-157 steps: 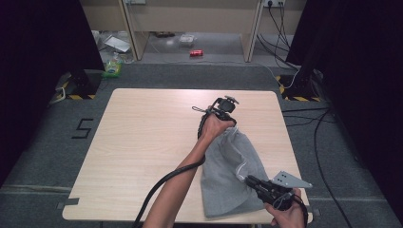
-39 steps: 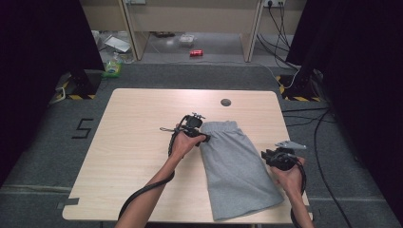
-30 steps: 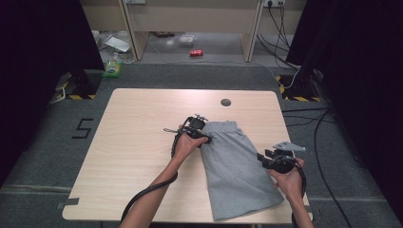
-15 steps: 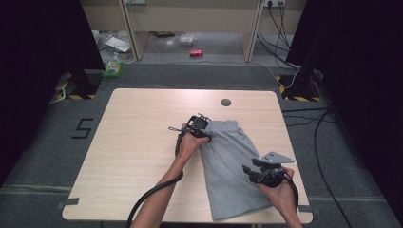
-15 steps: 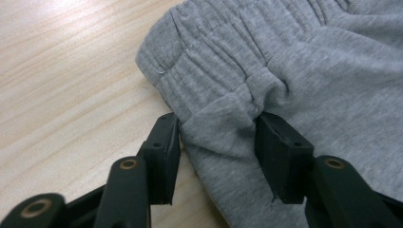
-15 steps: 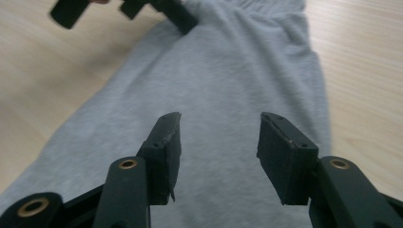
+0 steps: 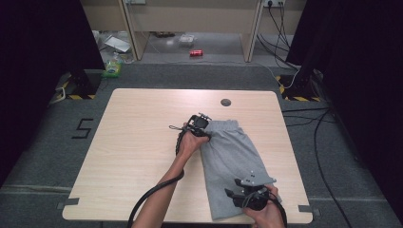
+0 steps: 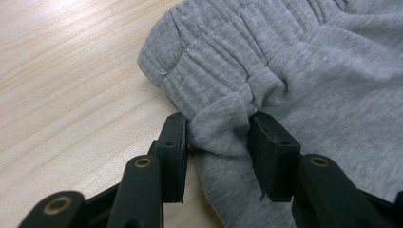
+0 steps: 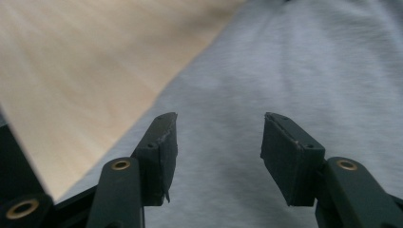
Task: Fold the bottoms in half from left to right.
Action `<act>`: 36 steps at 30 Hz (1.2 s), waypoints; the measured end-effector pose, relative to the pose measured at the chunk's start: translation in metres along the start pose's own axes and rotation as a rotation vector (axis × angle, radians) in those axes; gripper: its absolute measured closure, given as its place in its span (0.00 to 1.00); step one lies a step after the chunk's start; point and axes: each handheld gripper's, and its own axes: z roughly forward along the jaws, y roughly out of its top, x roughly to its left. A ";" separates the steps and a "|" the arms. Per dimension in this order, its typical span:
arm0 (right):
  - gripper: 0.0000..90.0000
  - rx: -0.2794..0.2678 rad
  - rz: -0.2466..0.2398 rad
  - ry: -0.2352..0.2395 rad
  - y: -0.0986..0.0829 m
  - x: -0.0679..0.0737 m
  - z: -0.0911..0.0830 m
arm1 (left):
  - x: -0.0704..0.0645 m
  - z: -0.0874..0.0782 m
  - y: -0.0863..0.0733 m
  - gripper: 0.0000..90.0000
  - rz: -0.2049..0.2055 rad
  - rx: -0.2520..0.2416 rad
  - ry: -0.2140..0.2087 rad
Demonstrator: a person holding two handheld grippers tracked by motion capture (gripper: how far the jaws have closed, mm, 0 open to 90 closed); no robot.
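Note:
Grey shorts (image 7: 230,152) lie flat on the right half of the wooden table (image 7: 138,142), waistband at the far end. My left gripper (image 7: 207,135) is at the waistband's left corner. In the left gripper view it (image 8: 216,135) is shut on a bunched fold of the elastic waistband of the shorts (image 8: 309,71). My right gripper (image 7: 230,194) hovers over the near hem end of the shorts, jaws pointing left. In the right gripper view it (image 9: 216,137) is open, with smooth grey cloth (image 9: 285,61) under it and nothing between the jaws.
A dark round grommet (image 7: 225,102) sits in the tabletop beyond the shorts. The table's near edge runs just under my right hand. On the floor behind the table lie a red can (image 7: 196,52), a green bottle (image 7: 112,70) and cables at the right.
My right gripper has come in from the shorts' right edge, moving left and nearer, and now stands over the near hem. The left gripper has kept its hold on the waistband.

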 end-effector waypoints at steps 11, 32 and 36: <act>0.50 0.052 -0.052 0.088 -0.007 0.040 0.019 | 0.003 0.001 0.002 0.68 0.002 -0.003 0.001; 0.62 0.092 -0.102 0.149 -0.002 0.067 0.056 | 0.013 -0.001 0.000 0.69 0.024 -0.002 0.036; 0.63 0.078 -0.107 0.165 0.004 0.071 0.065 | 0.024 -0.005 -0.004 0.69 0.020 0.005 0.049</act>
